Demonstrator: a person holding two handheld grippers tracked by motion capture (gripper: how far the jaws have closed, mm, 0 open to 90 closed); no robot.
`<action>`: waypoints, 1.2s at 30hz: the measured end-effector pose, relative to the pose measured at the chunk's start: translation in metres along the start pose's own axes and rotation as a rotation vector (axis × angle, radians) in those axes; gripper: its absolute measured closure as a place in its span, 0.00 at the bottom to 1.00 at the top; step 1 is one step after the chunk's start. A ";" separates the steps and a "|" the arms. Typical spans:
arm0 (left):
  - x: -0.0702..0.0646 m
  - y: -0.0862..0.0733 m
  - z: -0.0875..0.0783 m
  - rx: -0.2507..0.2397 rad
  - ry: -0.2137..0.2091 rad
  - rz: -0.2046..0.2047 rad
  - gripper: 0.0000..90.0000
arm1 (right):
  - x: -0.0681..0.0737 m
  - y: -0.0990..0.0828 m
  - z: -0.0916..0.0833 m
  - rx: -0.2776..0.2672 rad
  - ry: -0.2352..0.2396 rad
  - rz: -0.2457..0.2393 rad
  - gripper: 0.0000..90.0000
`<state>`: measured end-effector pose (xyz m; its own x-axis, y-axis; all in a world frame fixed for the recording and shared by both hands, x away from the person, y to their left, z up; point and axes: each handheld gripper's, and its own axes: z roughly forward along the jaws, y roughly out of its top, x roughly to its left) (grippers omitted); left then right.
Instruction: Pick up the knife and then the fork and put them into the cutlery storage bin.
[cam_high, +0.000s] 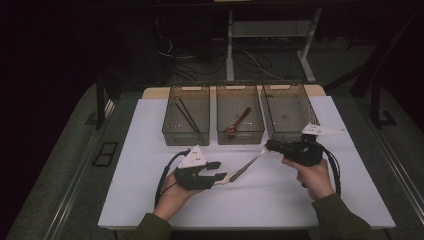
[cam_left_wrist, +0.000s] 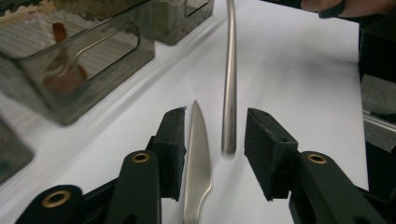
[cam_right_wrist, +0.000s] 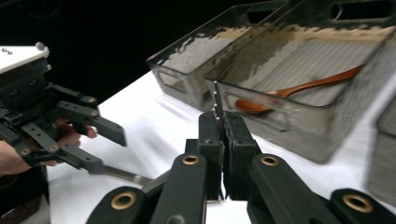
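Observation:
A metal table knife (cam_high: 247, 164) hangs slantwise above the white table (cam_high: 150, 200). My right gripper (cam_high: 270, 146) is shut on its blade end; in the right gripper view the thin serrated blade (cam_right_wrist: 216, 100) sticks up from between the pressed pads of that gripper (cam_right_wrist: 222, 115). The knife's handle (cam_left_wrist: 229, 70) runs down to my left gripper (cam_high: 222, 170), and its end hangs free between the open jaws (cam_left_wrist: 215, 114), touching neither pad. A second flat, pointed metal piece (cam_left_wrist: 198, 163) lies under those jaws, beside the left pad. My left gripper (cam_right_wrist: 112, 151) shows open in the right gripper view too.
Three smoky clear bins stand in a row at the back. The left bin (cam_high: 186, 141) holds dark chopsticks (cam_high: 186, 116), the middle bin (cam_high: 240, 140) a wooden spoon (cam_high: 239, 122), and the right bin (cam_high: 290, 136) has nothing visible in it. Bare white tabletop lies in front.

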<state>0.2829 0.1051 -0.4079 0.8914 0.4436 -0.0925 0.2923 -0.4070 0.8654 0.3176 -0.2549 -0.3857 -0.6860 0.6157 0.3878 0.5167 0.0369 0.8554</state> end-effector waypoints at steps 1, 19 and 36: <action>0.002 -0.003 -0.004 -0.002 0.002 0.004 0.59 | -0.002 0.001 -0.003 -0.005 -0.007 -0.001 0.97; 0.013 -0.041 -0.037 -0.032 0.057 -0.044 0.20 | -0.035 0.031 -0.052 -0.098 -0.113 0.022 0.97; 0.011 -0.041 -0.033 0.012 0.069 -0.051 0.00 | -0.082 0.083 -0.086 -0.158 -0.290 0.051 0.97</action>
<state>0.2694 0.1526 -0.4283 0.8494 0.5180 -0.1013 0.3411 -0.3922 0.8543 0.3725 -0.3696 -0.3168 -0.4752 0.8128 0.3369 0.4454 -0.1080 0.8888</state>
